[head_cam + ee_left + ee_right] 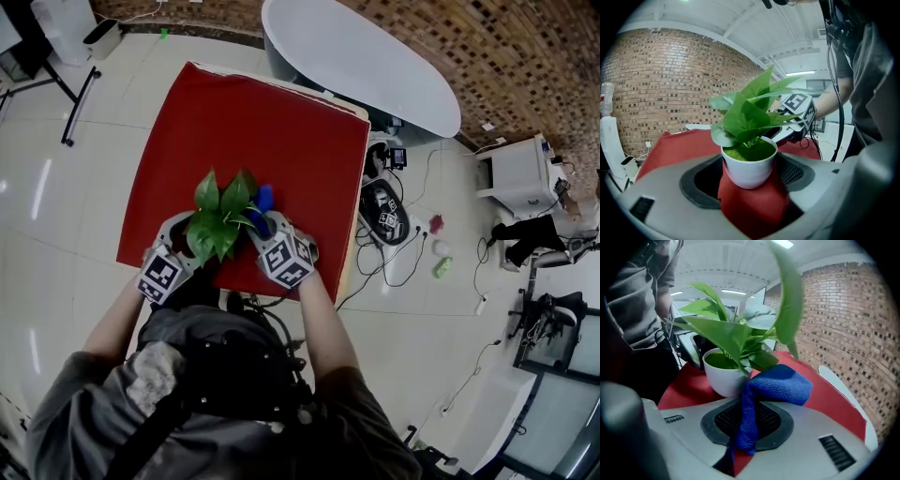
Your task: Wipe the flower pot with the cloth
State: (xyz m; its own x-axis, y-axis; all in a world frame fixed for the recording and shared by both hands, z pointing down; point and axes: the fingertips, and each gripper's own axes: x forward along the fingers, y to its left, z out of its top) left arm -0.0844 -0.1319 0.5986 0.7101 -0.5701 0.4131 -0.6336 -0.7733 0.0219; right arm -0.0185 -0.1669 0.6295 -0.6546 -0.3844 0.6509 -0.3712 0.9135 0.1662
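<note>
Left gripper (187, 239) jaws clamping flower pot (749, 166), right gripper (264, 225) jaws pinching cloth (776, 387), leaves (220, 220) hiding pot overhead

1 pot (749, 169), 1 cloth (780, 386), 2 tools (184, 234) (266, 231), 1 table (281, 122).

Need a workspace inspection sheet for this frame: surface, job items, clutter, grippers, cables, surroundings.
Surface: table with a red cover.
Job's things: white flower pot with a green plant, near the table's front edge; blue cloth bunched against the pot's side.
Clutter: nothing seen on the table; a small pink thing and a small green thing lie on the floor.
Grippers: left hand-held gripper has its jaws closed on the flower pot; right hand-held gripper pinches the cloth.
Cables: black cables looped on the floor right of the table.
Surroundings: tiled floor, brick wall, white oval table beyond.
</note>
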